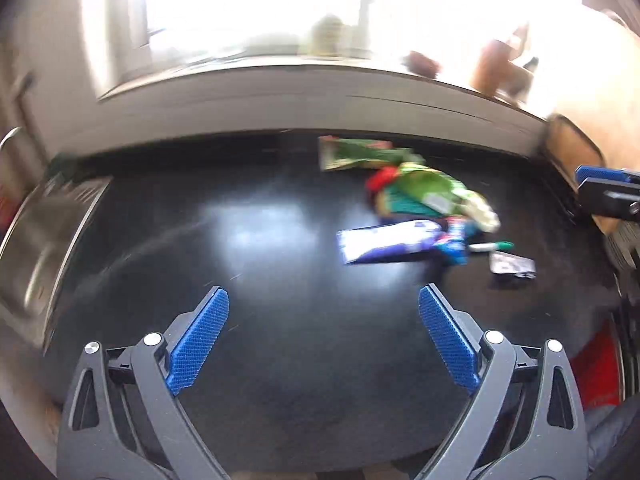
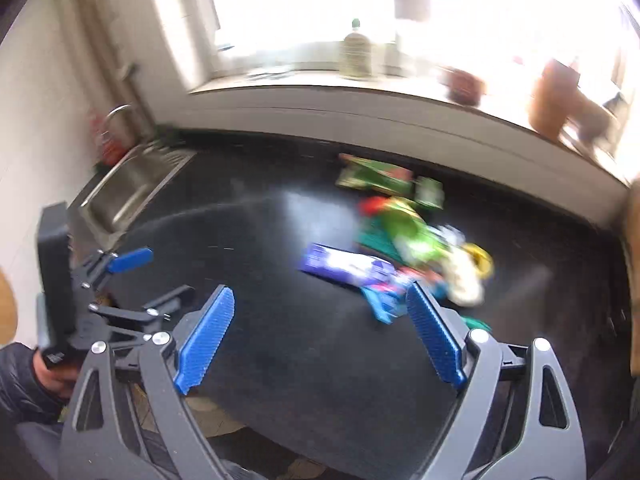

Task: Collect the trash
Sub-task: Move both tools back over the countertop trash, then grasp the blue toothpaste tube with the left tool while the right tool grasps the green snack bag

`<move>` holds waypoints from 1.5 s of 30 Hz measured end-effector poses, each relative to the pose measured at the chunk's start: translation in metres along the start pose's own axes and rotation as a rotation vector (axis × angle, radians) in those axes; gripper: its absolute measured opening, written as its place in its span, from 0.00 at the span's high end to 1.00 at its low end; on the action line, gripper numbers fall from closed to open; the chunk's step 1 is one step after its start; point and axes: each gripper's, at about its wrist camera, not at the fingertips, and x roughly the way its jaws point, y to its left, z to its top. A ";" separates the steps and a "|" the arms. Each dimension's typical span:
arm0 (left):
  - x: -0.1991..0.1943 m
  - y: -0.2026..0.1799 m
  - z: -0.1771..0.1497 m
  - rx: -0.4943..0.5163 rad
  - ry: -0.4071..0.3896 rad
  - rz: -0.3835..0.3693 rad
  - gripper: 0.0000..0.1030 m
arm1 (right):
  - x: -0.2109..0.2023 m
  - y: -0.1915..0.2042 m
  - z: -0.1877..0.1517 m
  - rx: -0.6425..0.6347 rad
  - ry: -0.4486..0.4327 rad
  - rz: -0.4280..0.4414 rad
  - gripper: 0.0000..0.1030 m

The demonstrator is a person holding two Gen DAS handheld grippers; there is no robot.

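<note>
A pile of trash lies on the black countertop: a purple and white wrapper, green snack bags, a flat green packet, a green-capped marker and a small dark wrapper. My left gripper is open and empty, short of the pile. My right gripper is open and empty, with its right finger close to the purple wrapper and the green bags. The right gripper shows at the right edge of the left wrist view; the left gripper shows at the left of the right wrist view.
A steel sink with a tap is set in the counter at the left. A windowsill behind holds a bottle and brown pots. Something red sits below the counter's right edge.
</note>
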 end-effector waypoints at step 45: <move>0.235 -0.086 0.041 0.891 0.228 -0.464 0.19 | 0.226 -0.112 0.069 -0.138 0.398 0.126 0.32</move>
